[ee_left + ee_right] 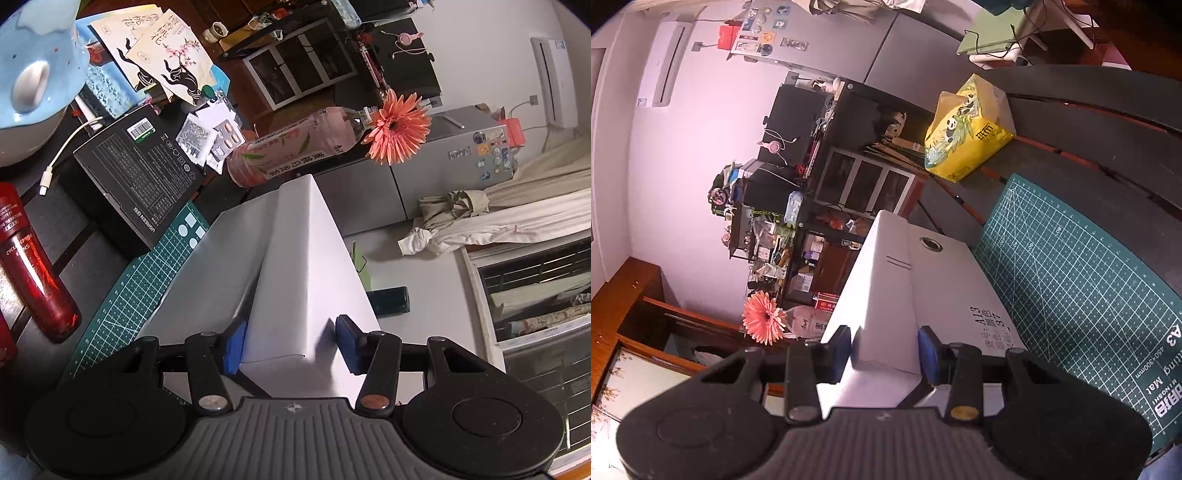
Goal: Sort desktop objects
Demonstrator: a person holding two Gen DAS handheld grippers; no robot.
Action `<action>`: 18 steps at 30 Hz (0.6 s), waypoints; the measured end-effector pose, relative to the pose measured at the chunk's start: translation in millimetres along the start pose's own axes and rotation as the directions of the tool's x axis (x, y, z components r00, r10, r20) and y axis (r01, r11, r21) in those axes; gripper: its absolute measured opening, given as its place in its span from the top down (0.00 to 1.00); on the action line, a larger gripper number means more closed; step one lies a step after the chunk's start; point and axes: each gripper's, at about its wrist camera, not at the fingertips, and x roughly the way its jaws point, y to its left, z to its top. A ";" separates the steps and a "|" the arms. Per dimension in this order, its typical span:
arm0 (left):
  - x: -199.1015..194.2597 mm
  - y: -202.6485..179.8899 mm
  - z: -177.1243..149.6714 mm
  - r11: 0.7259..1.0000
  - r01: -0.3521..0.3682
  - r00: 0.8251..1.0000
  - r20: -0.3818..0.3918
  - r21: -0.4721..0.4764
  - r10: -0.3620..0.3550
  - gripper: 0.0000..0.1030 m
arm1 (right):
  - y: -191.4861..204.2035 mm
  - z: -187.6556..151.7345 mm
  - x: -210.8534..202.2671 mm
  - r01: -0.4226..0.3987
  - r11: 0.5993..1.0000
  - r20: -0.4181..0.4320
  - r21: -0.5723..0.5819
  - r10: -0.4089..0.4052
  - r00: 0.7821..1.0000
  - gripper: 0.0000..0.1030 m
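Note:
A white cardboard box (306, 258) fills the middle of the left wrist view, tilted above the green cutting mat (140, 280). My left gripper (291, 345) is shut on one raised edge of it, with a blue pad pressing on each side. In the right wrist view the same white box (886, 280) shows a round hole and a printed label. There my right gripper (885, 352) is shut on the lid's edge at the other end. Both blue pads touch the cardboard.
Left of the box lie a red bottle (33, 266), a black carton (136, 177), a white cable (62, 151) and blister packs (227, 136). A pink tea bottle (295, 144) with an orange flower (397, 127) stands beyond. A yellow tissue pack (964, 129) sits past the green mat (1071, 266).

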 end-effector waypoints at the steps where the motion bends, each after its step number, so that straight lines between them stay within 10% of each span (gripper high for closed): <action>1: -0.6 0.5 -0.3 1.000 0.000 1.000 -0.002 -0.005 0.000 0.51 | 0.2 -0.1 -0.5 0.004 1.000 0.000 -0.002 -0.004 1.000 0.61; 18: -38.5 9.3 9.0 0.997 -0.022 0.999 0.038 -0.072 0.025 0.37 | -2.3 5.0 -16.6 0.002 1.000 0.028 0.018 -0.002 1.000 0.61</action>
